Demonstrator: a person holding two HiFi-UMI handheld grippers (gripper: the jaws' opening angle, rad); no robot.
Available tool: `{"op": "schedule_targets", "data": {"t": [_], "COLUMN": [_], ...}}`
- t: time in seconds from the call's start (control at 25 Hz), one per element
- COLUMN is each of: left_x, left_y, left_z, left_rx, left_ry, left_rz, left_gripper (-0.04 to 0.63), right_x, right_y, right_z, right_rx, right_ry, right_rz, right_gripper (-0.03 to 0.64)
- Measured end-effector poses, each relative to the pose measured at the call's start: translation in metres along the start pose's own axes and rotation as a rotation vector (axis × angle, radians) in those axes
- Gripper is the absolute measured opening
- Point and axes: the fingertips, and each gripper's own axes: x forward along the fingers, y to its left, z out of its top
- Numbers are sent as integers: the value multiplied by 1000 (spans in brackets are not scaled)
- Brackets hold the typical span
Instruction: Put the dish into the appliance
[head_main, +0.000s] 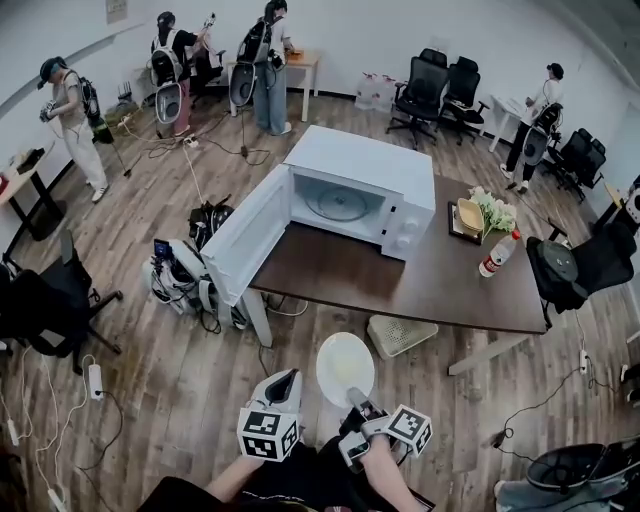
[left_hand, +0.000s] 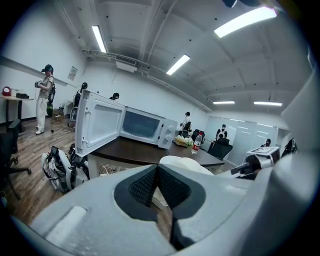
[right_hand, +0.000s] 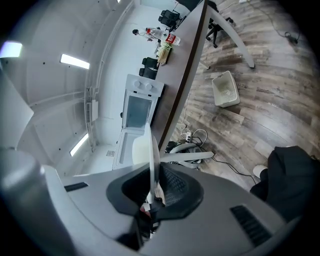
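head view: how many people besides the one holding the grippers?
4. Person at far left; person at back left; person by the back table; person at far right. More may stand outside this view.

Open-plan office or test room; wood-look floor (head_main: 150, 250); long desk (head_main: 440, 290); black swivel chairs (head_main: 425, 85); ceiling strip lights (left_hand: 177, 64); loose cables (head_main: 193, 172); people wearing backpack rigs (head_main: 170, 65).
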Motion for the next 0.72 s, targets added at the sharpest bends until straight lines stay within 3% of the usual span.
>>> {"op": "schedule_targets", "data": {"t": [0.32, 0.72], "left_x": [19, 63], "left_y": [15, 31], "left_z": [-8, 9], "left_rx": [-14, -10], "left_ry": [44, 52], "left_rz": [-2, 47], "left_gripper": [2, 2], "right_x": [15, 62], "right_y": [3, 7], "right_z": [2, 49], "right_rx": [6, 40], "right_ry": [-6, 17], "right_rz": [-18, -21], "right_gripper": [41, 41]}}
